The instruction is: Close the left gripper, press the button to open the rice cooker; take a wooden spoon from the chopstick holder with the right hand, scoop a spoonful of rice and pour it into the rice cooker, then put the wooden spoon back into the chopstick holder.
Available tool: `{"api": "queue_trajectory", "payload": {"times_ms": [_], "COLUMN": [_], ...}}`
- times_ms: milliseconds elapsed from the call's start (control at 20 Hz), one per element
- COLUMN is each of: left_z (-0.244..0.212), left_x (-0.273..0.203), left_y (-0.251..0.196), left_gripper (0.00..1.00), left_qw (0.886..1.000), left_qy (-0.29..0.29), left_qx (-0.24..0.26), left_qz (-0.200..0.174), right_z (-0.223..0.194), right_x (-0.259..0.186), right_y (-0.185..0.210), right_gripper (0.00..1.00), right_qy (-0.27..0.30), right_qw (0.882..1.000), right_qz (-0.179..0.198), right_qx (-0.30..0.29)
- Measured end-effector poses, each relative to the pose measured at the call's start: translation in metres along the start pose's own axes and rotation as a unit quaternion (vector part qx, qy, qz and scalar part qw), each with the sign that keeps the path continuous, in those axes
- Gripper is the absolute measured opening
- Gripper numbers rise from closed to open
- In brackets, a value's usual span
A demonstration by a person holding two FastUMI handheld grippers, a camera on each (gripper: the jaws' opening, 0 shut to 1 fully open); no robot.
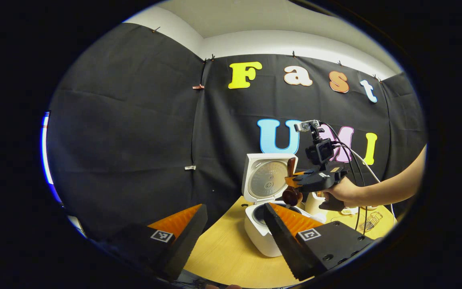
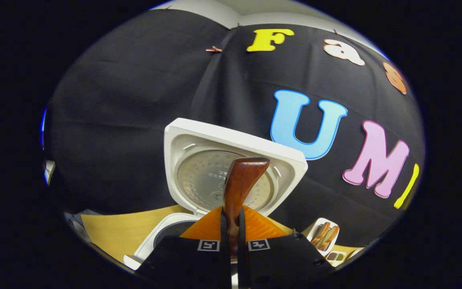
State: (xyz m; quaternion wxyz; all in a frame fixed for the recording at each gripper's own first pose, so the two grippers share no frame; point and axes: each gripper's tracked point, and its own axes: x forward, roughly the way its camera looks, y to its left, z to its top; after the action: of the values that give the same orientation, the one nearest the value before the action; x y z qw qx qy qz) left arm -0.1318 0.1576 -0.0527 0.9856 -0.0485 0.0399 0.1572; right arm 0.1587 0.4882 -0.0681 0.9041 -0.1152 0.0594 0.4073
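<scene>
Above the open rice cooker [image 1: 261,237] on the tabletop [image 1: 223,257], the right tool [image 2: 233,224] clamps the wooden spoon [image 2: 241,184] upright, a hand [image 1: 345,192] holding it level. The left tool [image 1: 235,233] hangs with fingers spread wide, empty.

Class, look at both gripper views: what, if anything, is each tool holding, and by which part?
The right tool clamps the wooden spoon by its handle, near the end, bowl hanging over the rice cooker. The left tool is open, holding nothing.
</scene>
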Motion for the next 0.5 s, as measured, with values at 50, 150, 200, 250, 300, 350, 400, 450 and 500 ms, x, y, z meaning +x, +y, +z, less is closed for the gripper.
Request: {"api": "queue_trajectory", "payload": {"times_ms": [50,150,200,250,300,350,400,450,500], "left_z": [0.000,-0.001,-0.002,-0.001,-0.002,-0.001,-0.001,0.000,-0.001], "left_x": [0.000,0.000,0.000,-0.001,0.000,-0.001,-0.001,-0.001,-0.001], "left_y": [0.000,-0.001,-0.001,-0.001,-0.002,-0.002,-0.001,-0.001,0.000], "left_gripper": [0.97,0.97,0.97,0.97,0.97,0.97,0.97,0.97,0.97], "left_qw": [1.000,1.000,1.000,1.000,1.000,1.000,1.000,1.000,1.000], "left_qy": [0.001,0.002,0.002,0.002,0.002,0.001,0.000,0.000,0.000], "left_qx": [-0.001,-0.002,-0.002,-0.002,-0.002,-0.002,-0.001,0.001,0.002], "left_qz": [0.000,-0.001,-0.001,-0.001,-0.002,-0.002,-0.003,-0.002,-0.002], "right_z": [0.001,0.003,0.003,0.003,0.004,0.003,0.005,0.005,0.003], "right_x": [-0.003,-0.006,-0.008,-0.010,-0.013,-0.015,-0.014,-0.014,-0.014], "right_y": [0.007,0.021,0.027,0.033,0.039,0.042,0.046,0.047,0.047], "right_gripper": [0.11,0.11,0.11,0.11,0.10,0.11,0.11,0.11,0.11], "right_qy": [-0.002,-0.011,-0.014,-0.017,-0.020,-0.023,-0.025,-0.024,-0.020], "right_qw": [1.000,0.997,0.995,0.992,0.988,0.984,0.982,0.982,0.985], "right_qz": [0.007,0.023,0.030,0.036,0.040,0.042,0.042,0.042,0.042], "right_qx": [-0.024,-0.069,-0.094,-0.121,-0.149,-0.171,-0.184,-0.183,-0.168]}}
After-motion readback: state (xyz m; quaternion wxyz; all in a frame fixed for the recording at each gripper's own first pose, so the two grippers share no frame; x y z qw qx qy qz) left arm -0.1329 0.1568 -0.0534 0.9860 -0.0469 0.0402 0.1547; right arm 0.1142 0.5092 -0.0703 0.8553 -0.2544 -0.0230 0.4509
